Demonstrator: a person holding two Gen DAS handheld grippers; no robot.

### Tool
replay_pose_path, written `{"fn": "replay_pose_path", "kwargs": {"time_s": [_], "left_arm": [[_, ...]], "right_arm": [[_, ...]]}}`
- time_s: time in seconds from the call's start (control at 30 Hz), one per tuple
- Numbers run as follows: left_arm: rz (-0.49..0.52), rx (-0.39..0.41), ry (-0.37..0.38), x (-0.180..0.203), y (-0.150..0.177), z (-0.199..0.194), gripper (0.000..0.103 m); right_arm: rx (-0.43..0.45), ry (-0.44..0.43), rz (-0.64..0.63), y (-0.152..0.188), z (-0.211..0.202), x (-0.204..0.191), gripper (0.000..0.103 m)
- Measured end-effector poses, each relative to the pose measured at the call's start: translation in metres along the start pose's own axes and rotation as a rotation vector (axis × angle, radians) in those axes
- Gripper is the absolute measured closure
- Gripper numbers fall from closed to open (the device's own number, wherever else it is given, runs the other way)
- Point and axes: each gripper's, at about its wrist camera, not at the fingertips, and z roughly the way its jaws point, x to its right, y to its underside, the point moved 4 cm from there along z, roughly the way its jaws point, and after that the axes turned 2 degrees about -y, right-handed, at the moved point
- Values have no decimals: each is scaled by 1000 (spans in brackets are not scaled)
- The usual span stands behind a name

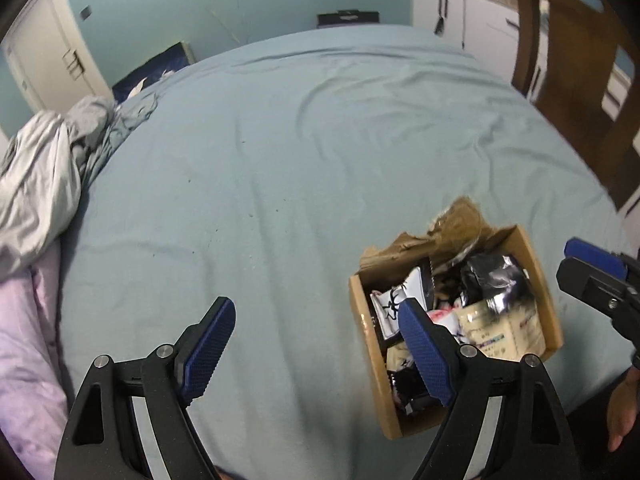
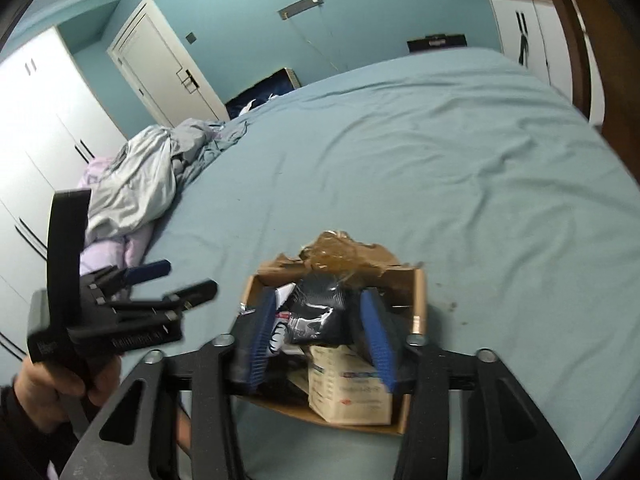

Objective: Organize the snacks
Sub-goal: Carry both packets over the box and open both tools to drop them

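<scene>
Snack packets (image 1: 496, 320) look light, soft, crinkly; foil probably slick, contents likely crushable. Best grab: pinch flat sealed edge or packet corner, gentle squeeze.
Cardboard box (image 1: 362, 320) on bed (image 1: 280, 160), torn flaps at far side, crammed full: black foil pouch (image 2: 320, 312), cream printed pack (image 2: 348, 392), white-and-black wrappers.
Left gripper (image 1: 316, 344) fingers spread wide, empty, over sheet left of box.
Right gripper (image 2: 320, 344) fingers part-open over box, straddling black pouch, no visible press on it.
</scene>
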Motion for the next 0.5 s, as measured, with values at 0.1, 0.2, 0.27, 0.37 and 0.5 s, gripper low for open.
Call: {"fn": "replay_pose_path", "kwargs": {"time_s": [0.1,0.2,0.27,0.37,0.5], "left_arm": [[48,-19,-39,9,3,2,18],[72,-35,-22,13,14,-6,15],[86,-54,21,20,17,-8,11],[86,-75,44,26,22,-10,5],[117,-77,45,36,27,-14,3]], "right_arm": [[-7,34,114,1,2,20,30],[-29,129,79,3,-11,25,30],[-65,215,-22,8,-20,16,30],[-103,278,-75,17,-28,9,30],[-162,341,-90,24,-23,3,30]]}}
